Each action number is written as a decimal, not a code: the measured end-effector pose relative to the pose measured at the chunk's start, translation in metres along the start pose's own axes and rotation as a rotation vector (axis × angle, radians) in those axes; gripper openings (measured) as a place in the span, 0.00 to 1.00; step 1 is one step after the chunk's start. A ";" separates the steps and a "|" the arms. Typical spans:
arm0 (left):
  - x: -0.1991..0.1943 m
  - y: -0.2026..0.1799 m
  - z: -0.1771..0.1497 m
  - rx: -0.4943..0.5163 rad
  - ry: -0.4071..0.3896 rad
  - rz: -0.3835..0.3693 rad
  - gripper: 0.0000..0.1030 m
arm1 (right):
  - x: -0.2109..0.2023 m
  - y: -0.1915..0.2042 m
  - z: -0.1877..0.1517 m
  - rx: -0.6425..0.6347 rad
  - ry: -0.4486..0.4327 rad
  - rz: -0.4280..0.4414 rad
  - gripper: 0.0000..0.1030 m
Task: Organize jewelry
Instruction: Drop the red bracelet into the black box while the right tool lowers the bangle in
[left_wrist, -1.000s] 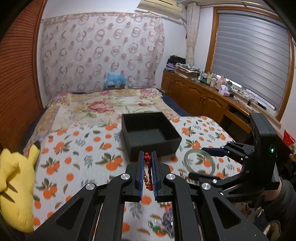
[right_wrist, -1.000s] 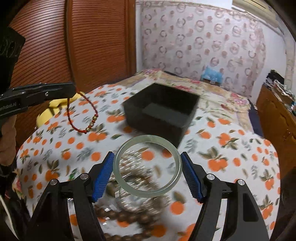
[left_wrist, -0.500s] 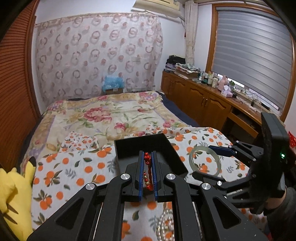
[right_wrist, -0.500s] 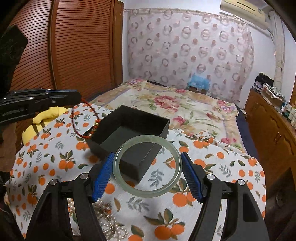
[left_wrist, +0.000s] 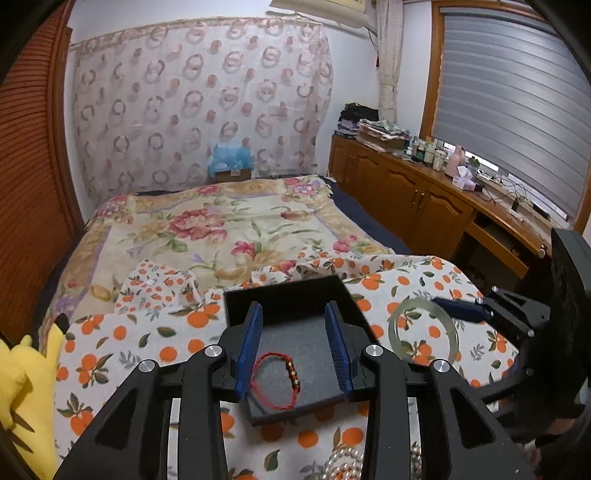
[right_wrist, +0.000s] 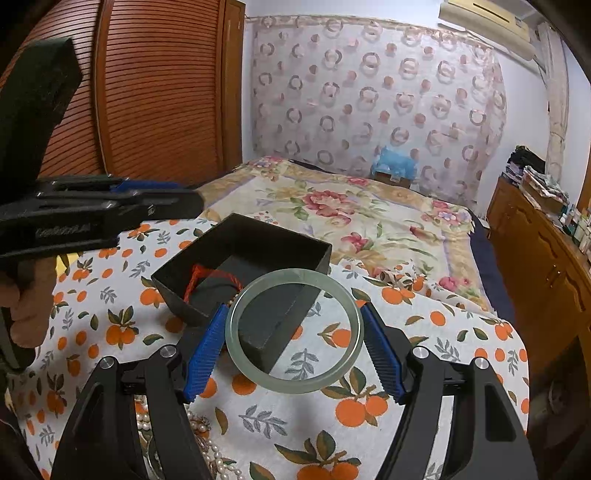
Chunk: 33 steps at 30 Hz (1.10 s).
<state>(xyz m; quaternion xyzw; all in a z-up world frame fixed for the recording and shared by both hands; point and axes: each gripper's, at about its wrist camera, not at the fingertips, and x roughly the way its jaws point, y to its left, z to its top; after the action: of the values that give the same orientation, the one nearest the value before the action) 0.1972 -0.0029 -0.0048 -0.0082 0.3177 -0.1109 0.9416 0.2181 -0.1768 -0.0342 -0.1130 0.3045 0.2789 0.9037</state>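
Care matters: we are holding the jade bangle (right_wrist: 294, 329) between the right gripper (right_wrist: 294, 349) pads beside the black box (right_wrist: 243, 273); the left gripper (left_wrist: 294, 345), spread wide, hovers over the red bracelet (left_wrist: 275, 380) lying inside, so we are lowering level.

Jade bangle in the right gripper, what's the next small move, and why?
Probably carry the jade bangle forward over the black box and let go. The right gripper holds it short of the box; the red bracelet already lies inside, under the open left gripper.
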 end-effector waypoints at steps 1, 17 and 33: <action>-0.002 0.003 -0.003 -0.003 0.002 0.006 0.33 | 0.001 0.002 0.001 -0.002 -0.001 0.001 0.72; -0.047 0.042 -0.074 -0.040 0.047 0.068 0.41 | 0.059 0.045 0.035 -0.106 0.037 0.021 0.72; -0.057 0.021 -0.114 -0.033 0.096 0.006 0.43 | 0.066 0.042 0.030 -0.068 0.052 0.041 0.78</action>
<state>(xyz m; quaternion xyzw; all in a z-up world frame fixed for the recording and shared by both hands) 0.0890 0.0358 -0.0632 -0.0176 0.3643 -0.1032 0.9254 0.2521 -0.1024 -0.0523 -0.1448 0.3203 0.3044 0.8853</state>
